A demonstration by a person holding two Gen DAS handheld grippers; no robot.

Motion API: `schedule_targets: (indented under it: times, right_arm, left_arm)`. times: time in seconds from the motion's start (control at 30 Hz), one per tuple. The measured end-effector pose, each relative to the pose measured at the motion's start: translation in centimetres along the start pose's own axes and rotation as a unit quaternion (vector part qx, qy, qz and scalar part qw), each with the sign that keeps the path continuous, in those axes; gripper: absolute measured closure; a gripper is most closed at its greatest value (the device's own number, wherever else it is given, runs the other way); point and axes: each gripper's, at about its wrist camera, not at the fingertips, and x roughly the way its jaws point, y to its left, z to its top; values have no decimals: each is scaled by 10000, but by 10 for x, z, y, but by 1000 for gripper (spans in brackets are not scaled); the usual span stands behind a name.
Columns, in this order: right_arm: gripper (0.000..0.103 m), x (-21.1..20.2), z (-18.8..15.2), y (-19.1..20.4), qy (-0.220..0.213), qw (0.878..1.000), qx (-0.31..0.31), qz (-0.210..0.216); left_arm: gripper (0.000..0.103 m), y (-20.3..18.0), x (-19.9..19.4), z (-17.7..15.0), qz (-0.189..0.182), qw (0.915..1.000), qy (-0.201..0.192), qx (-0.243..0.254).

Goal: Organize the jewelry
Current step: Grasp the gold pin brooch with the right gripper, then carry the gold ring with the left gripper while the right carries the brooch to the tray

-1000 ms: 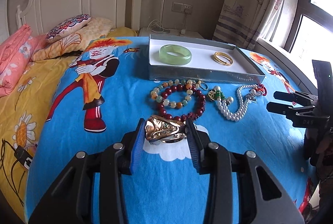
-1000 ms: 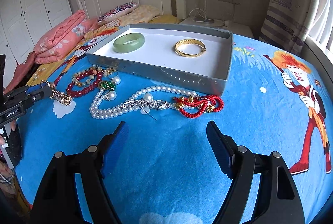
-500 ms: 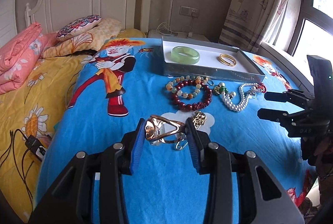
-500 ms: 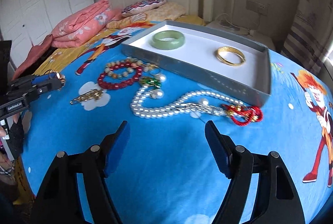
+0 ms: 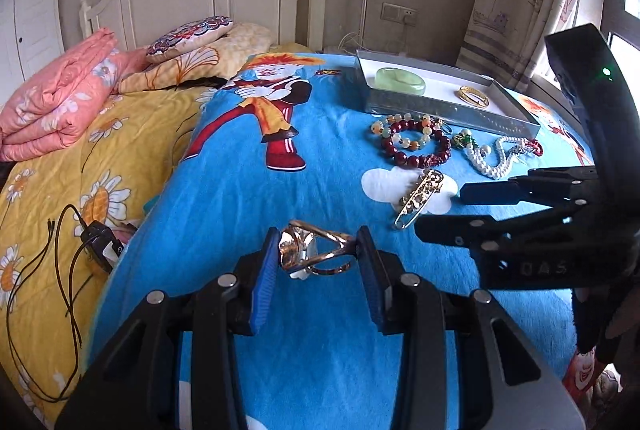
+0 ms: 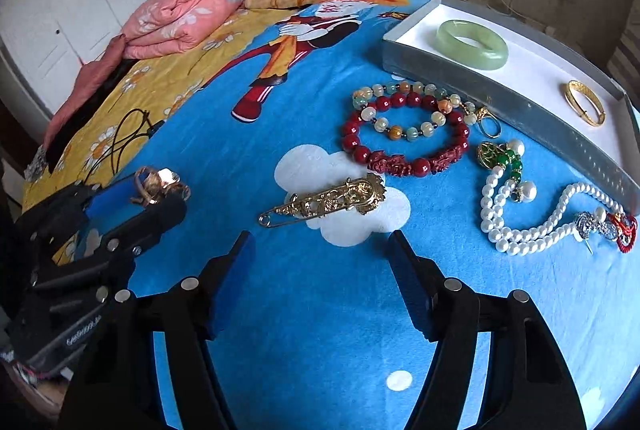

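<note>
Jaws, left gripper (image 5: pixel 318 256): clenched on a rose-gold ring (image 5: pixel 314 250), its blue pads pressing the band from both sides, held above the blue blanket (image 5: pixel 312 190).
Jaws, right gripper (image 6: pixel 320 262): spread wide with nothing between the blue pads, hanging just short of the gold brooch.
Ring: pinkish gold, with an open crossed band and a pale shiny stone facing the left pad; the right wrist view shows it at the far left in the other gripper's tips (image 6: pixel 158 184).
Gold brooch (image 6: pixel 326 202): long ornate filigree bar on a safety pin, lying flat on a white cloud print of the blanket.
Dark red bead bracelet (image 6: pixel 404 136): round glossy beads with carved pieces at its near side, lying beyond the brooch.
Pastel bead bracelet (image 6: pixel 400 110): cream, orange and greenish beads, overlapping inside the red loop.
Green pendant (image 6: pixel 494 154): gold-set, with green beads, beside the pearls.
Pearl necklace (image 6: pixel 520 214): white strand in loose folds, ending at a silver clasp and red cord knot.
Grey box (image 6: pixel 500 98): shallow, white inside, at the far right.
Jade bangle (image 6: pixel 472 44): pale green, thick, lying in the box.
Gold bangle (image 6: pixel 584 102): thin, lying in the box, well apart from the jade.
</note>
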Motion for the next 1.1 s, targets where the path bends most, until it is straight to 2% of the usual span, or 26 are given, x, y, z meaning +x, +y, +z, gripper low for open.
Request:
schedule_targets:
  times: [0.2, 0.37, 0.47, 0.6, 0.63, 0.8, 1.1]
  right_arm:
    - [38, 13, 16, 5, -187, 9963, 765, -350]
    - [37, 26, 16, 27, -375, 9929, 161, -1119]
    - [48, 21, 10, 22, -451, 9940, -35, -999]
    - [78, 7, -6, 13, -455, 9940, -411, -902]
    - [82, 3, -11, 10, -451, 9935, -472, -934]
    - [84, -11, -31, -2, -511, 9929, -574, -908]
    - [84, -38, -52, -21, -738, 9954, -357, -495]
  left_arm:
    - [65, 10, -8, -11, -73, 9996, -121, -248]
    - [65, 13, -8, -14, -258, 9990, -164, -318]
    - [65, 15, -8, -15, -376, 9985, -174, -366]
    - [65, 14, -8, -16, -442, 9983, -169, -352]
    - [65, 13, -8, -16, -445, 9983, -169, -345]
    - [65, 13, -8, -16, -427, 9983, -147, -356]
    - [65, 9, -9, -14, -334, 9990, -153, -267]
